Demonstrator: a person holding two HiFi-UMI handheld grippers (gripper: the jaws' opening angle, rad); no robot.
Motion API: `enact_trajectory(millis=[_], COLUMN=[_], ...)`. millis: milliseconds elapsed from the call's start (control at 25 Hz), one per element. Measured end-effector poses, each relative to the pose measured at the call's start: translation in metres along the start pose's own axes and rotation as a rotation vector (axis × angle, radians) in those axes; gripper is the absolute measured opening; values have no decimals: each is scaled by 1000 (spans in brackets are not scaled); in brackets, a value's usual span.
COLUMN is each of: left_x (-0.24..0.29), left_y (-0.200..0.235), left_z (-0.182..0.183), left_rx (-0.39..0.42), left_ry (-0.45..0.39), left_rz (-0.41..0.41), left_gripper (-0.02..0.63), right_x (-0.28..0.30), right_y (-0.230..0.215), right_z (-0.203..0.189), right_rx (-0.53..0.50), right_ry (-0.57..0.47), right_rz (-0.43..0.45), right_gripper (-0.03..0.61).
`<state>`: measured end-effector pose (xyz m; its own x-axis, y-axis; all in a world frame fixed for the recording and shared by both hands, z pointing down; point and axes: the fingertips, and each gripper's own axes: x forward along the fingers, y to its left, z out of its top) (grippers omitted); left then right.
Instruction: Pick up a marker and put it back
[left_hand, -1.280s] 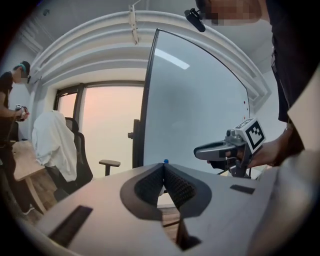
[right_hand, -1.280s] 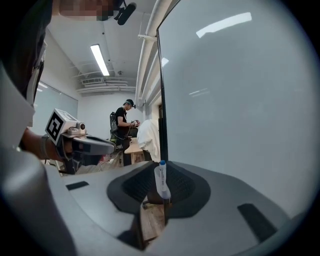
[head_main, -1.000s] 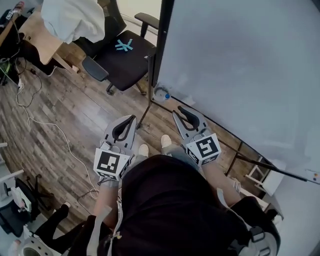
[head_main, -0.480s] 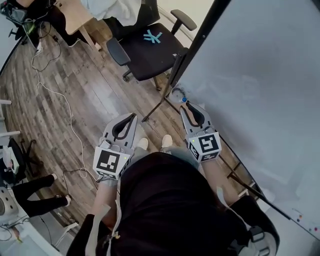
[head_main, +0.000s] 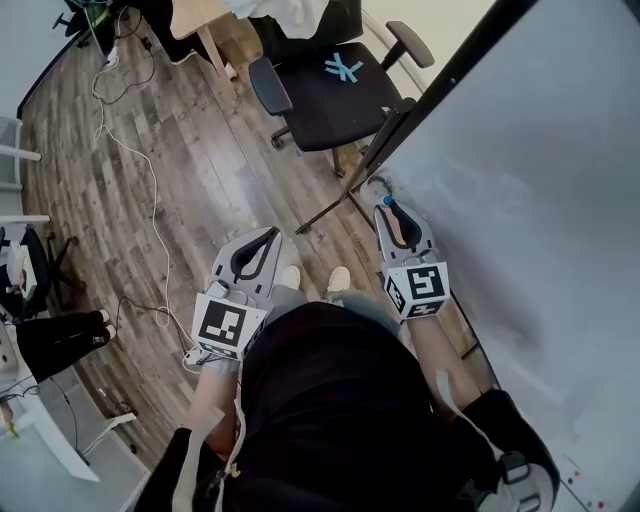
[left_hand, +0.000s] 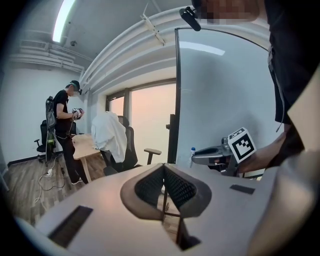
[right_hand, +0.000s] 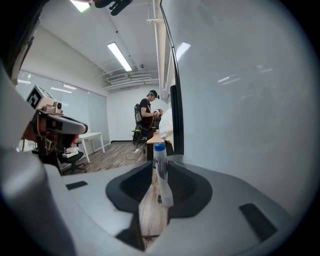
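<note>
right gripper reaching forward beside whiteboard; jaws clamping blue-capped marker upright | left gripper pointing forward over floor; jaws closed, empty | right gripper sitting nearer whiteboard than a second ago

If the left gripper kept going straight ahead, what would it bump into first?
Probably the black side post of the whiteboard, which stands almost dead ahead of the shut left gripper. The black office chair sits just left of that line, and depth is unclear.
</note>
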<state>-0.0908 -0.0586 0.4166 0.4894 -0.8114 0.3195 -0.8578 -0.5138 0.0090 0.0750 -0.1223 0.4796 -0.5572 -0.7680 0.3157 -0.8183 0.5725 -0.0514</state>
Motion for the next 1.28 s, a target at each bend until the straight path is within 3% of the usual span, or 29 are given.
enact_trajectory(millis=[560,1280], left_x=[-14,-4], left_y=[2,4], left_z=[-9,3], left_rx=[-28,-4], left_ry=[-2,-55], left_rz=[57,-22], left_gripper=[8,8], right_x=[13,2], right_y=[-2,-7], right_z=[-4,21], right_rx=[-13,-39], right_ry=[19,-3], right_rz=[7,-60], right_gripper=[86,80])
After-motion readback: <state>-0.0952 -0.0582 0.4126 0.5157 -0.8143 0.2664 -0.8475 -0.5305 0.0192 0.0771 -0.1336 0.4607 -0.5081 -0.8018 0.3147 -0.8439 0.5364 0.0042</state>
